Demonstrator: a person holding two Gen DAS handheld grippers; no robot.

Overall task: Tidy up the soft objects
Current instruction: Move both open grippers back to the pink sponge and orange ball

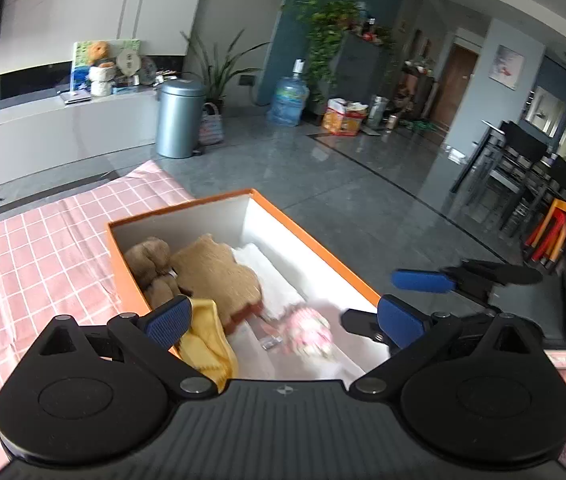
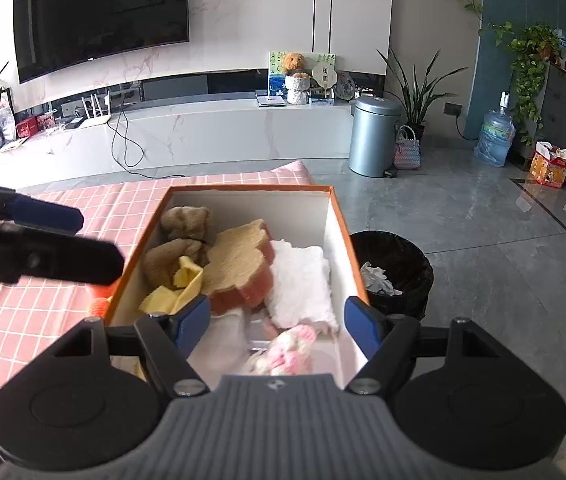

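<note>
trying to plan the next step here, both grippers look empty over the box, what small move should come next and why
Probably swing the left gripper toward the small orange plush lying on the pink checked cloth just outside the orange box. Both grippers are open and hold nothing, the right gripper hangs over the pink-and-white plush already inside, and that orange piece looks like the only soft thing not in the box.

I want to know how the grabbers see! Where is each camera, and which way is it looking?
Left wrist: sits on the left gripper, looking down into the orange box; its own open fingers and the right gripper show.
Right wrist: sits on the right gripper, facing the box and TV wall; its own fingers and the left gripper show.
Shared: box, bread-shaped plush, silver bin.
</note>
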